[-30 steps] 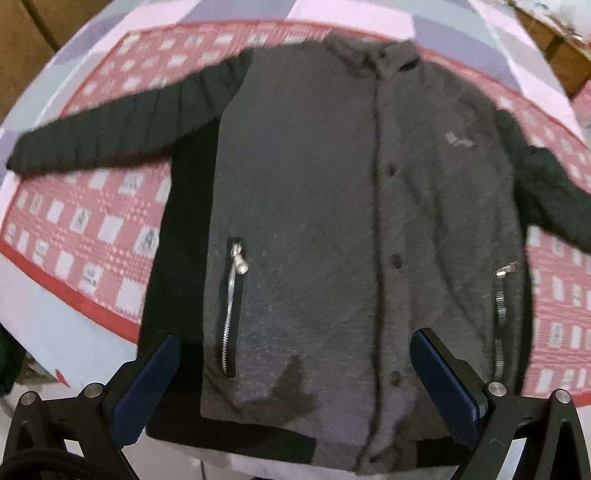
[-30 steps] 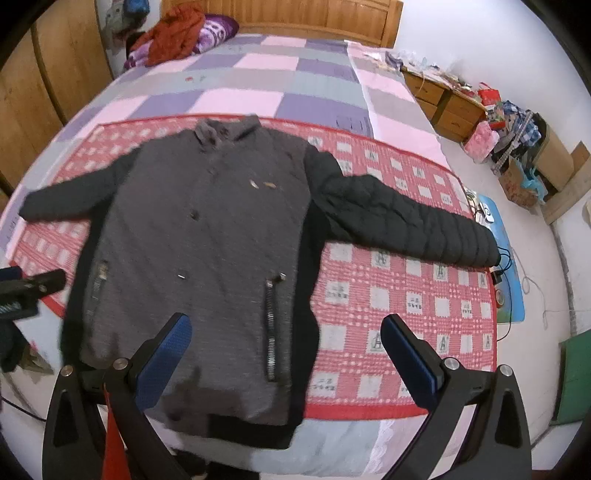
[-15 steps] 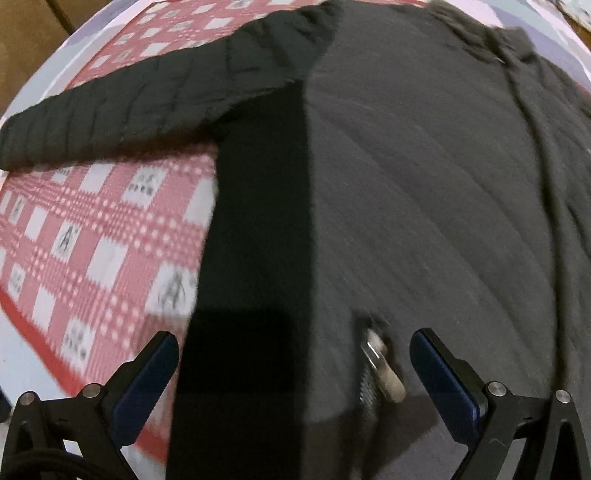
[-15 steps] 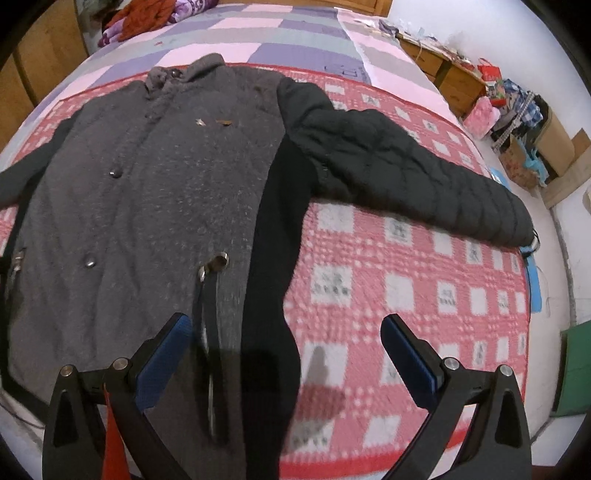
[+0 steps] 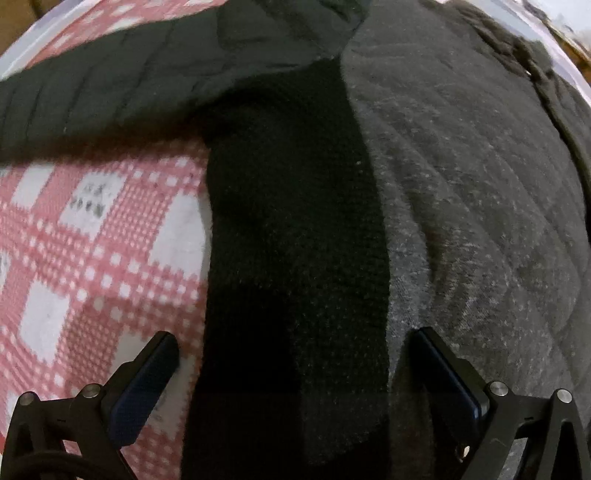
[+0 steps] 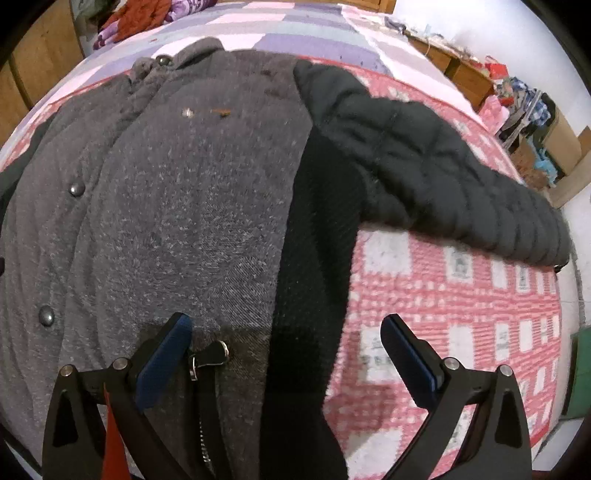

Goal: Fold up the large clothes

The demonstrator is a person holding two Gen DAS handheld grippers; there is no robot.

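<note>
Change since earlier: both grippers had dropped from a high view of the whole jacket to just above its two side edges, so each camera now filled with cloth.
Left gripper (image 5: 293, 373): released, jaws wide; its fingers straddled the black side panel (image 5: 291, 236), one over the checked blanket (image 5: 92, 258), the other at the grey front (image 5: 480, 206). Placed so, I judge, to pinch that edge for a fold inward.
Right gripper (image 6: 286, 356): also released and holding nothing; jaws spanned the opposite black panel (image 6: 314, 258), with the pocket zipper pull (image 6: 210, 356) just beside the inner finger.
Jacket (image 6: 177, 206): lay front up and flat on the blanket over the bed, snaps (image 6: 77, 189) closed down the middle.
Sleeves: left quilted sleeve (image 5: 110, 77) and right quilted sleeve (image 6: 436, 173) stretched outward, well apart from the body, likely spread out so that each could be laid across the front.
Collar (image 6: 177, 61): farthest from the grippers, pointing toward the head of the bed.
Beyond: quilt in pink and purple squares (image 6: 295, 26), clutter by the wall (image 6: 524, 107).
Task progress: no fold visible yet.
</note>
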